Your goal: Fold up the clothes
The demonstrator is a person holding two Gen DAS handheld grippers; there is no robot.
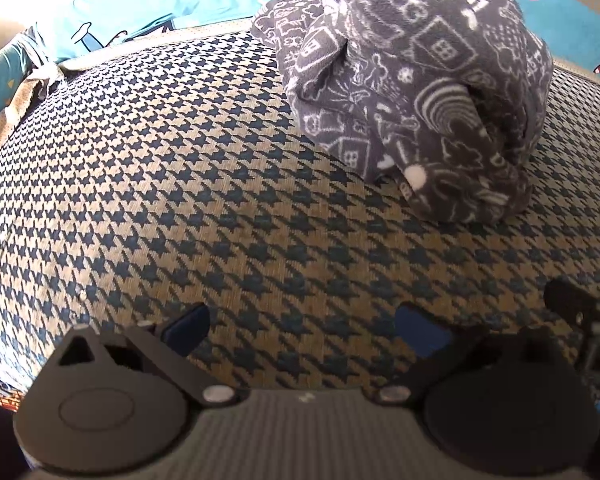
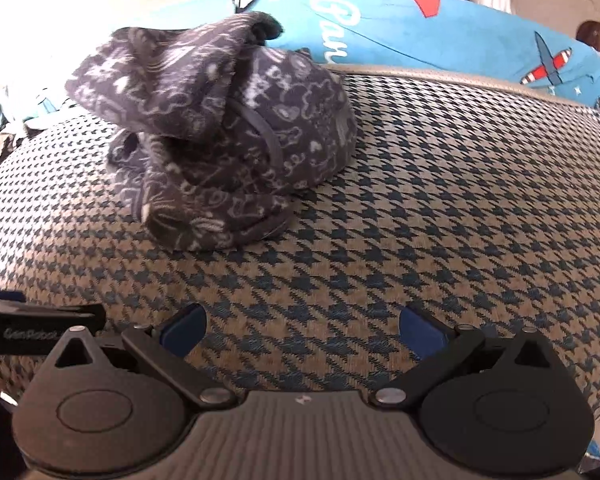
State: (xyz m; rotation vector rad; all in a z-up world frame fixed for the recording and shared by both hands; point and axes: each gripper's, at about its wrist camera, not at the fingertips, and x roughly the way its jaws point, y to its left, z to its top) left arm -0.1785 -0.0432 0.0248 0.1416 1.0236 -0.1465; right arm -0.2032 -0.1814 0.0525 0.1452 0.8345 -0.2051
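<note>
Both grippers, left gripper (image 1: 304,330) and right gripper (image 2: 302,330), hang empty with fingers apart; the crumpled garment (image 1: 416,80) at 1 o'clock likely needs spreading first.

From my right wrist view, white cursive letters on the blue pillow (image 2: 380,24) begin "Pan"; the rest is cut off by the houndstooth cushion (image 2: 420,184). At the far left, my other tool (image 2: 40,330) carries a faint grey brand mark that looks like "GenRobot", too blurred to be sure.
</note>
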